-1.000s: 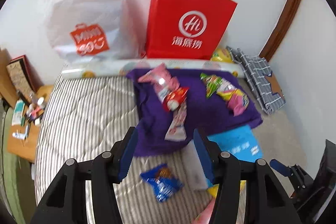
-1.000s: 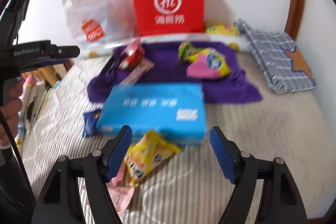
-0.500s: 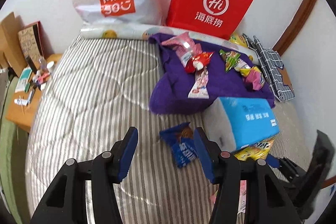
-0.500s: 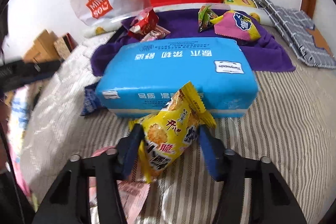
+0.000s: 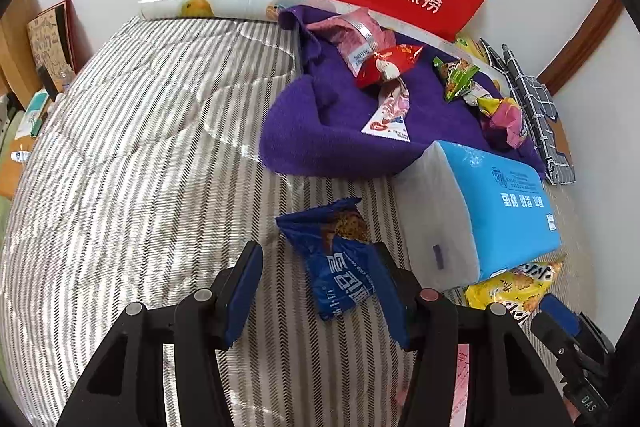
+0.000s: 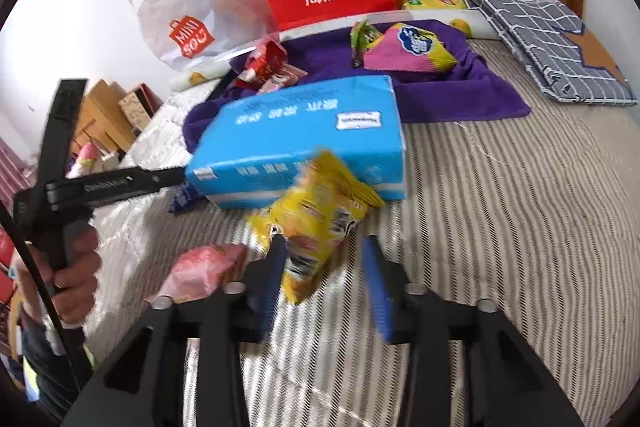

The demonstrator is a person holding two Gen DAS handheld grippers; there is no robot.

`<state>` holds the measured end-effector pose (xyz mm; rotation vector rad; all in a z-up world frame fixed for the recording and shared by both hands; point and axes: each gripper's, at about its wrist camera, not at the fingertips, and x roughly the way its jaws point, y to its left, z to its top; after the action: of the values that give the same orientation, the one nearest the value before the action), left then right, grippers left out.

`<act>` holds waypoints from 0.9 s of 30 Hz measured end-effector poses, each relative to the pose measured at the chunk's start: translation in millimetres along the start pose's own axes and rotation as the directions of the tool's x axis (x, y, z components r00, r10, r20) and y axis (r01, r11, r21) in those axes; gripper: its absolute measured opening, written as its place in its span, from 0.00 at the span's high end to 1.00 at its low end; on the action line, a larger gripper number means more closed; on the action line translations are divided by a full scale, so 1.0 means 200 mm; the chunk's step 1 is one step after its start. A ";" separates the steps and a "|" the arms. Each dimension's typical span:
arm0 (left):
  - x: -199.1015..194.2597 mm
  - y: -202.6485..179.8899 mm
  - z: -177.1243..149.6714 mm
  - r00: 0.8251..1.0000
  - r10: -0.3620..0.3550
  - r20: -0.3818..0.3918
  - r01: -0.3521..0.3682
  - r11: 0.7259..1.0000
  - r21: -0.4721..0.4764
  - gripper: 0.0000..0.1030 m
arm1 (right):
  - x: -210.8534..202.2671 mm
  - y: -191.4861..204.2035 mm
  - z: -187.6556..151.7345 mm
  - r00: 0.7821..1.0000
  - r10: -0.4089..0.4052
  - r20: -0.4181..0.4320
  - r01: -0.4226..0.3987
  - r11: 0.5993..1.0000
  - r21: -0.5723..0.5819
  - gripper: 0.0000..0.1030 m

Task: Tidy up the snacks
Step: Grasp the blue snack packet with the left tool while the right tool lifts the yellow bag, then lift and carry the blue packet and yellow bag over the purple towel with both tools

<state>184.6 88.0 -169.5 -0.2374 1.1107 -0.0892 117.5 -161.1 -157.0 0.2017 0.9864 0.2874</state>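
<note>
Your right gripper (image 6: 326, 269) has its fingers partly closed around the yellow snack packet (image 6: 316, 219), just in front of the blue tissue pack (image 6: 300, 135). Your left gripper (image 5: 320, 291) is wide open around the blue cookie packet (image 5: 340, 259) (flat on the striped mattress (image 5: 140, 147)).

We see a striped mattress (image 5: 120, 147) carrying a purple towel (image 5: 320, 131) at its far end, a blue tissue pack (image 5: 492, 211) just before the towel, a blue snack packet (image 5: 340, 263) beside the pack, a pink packet (image 6: 200, 271) near the front, and a folded checked cloth (image 6: 548, 39) at the right.
</note>
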 end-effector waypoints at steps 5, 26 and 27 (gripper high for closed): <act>0.02 -0.02 0.00 1.000 0.006 -0.006 -0.006 1.000 0.017 0.49 | 0.11 0.01 0.05 0.999 0.019 -0.030 -0.019 0.999 0.027 0.43; 0.05 -0.15 -0.06 0.995 0.080 0.060 -0.090 0.981 0.174 0.63 | 0.00 -0.11 -0.02 1.000 -0.007 -0.002 0.007 1.000 0.010 0.59; 0.04 -0.14 -0.07 0.995 0.082 0.064 -0.092 0.980 0.175 0.63 | -0.03 -0.13 -0.02 1.000 -0.021 0.006 0.021 1.000 0.006 0.59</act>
<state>176.3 56.5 -176.1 -0.0312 1.0485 -0.1026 115.8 -186.9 -162.0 0.1971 0.9832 0.2642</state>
